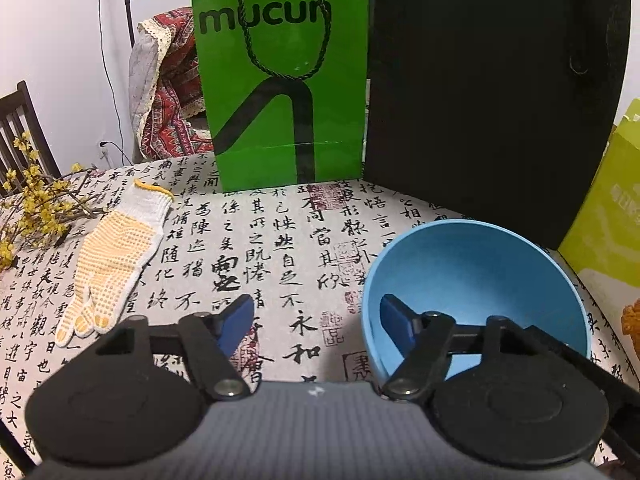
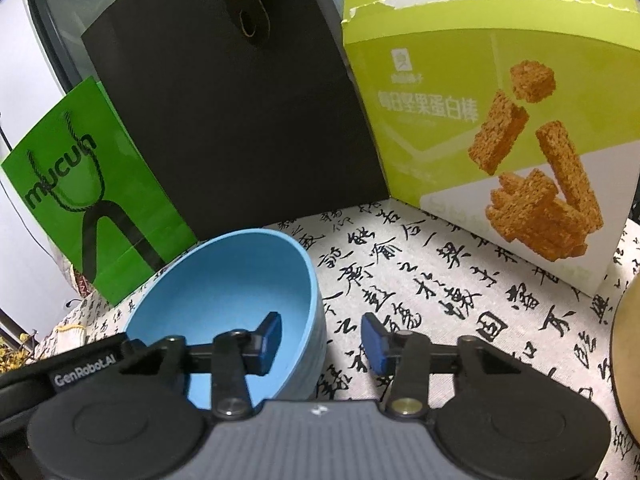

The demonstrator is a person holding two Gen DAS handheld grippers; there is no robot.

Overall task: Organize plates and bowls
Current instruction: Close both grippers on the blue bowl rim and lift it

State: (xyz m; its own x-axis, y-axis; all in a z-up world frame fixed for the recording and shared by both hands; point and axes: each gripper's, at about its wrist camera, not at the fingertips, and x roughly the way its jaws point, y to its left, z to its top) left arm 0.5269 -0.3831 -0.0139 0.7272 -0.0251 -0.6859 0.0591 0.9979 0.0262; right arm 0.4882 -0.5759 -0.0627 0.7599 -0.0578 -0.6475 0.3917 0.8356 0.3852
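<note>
A light blue bowl stands upright on the calligraphy-print tablecloth, in front of a black bag. My left gripper is open and straddles the bowl's left rim, with one blue pad inside the bowl and the other outside over the cloth. In the right wrist view the same bowl sits at the lower left. My right gripper is open across its right rim, one pad inside, one outside. Neither pair of pads visibly presses the wall. A tan round dish edge shows at the far right, mostly cut off.
A green paper bag, a black bag and a yellow-green snack box stand in a row behind the bowl. A dotted work glove and yellow flower twigs lie at the left. A dark chair stands beyond.
</note>
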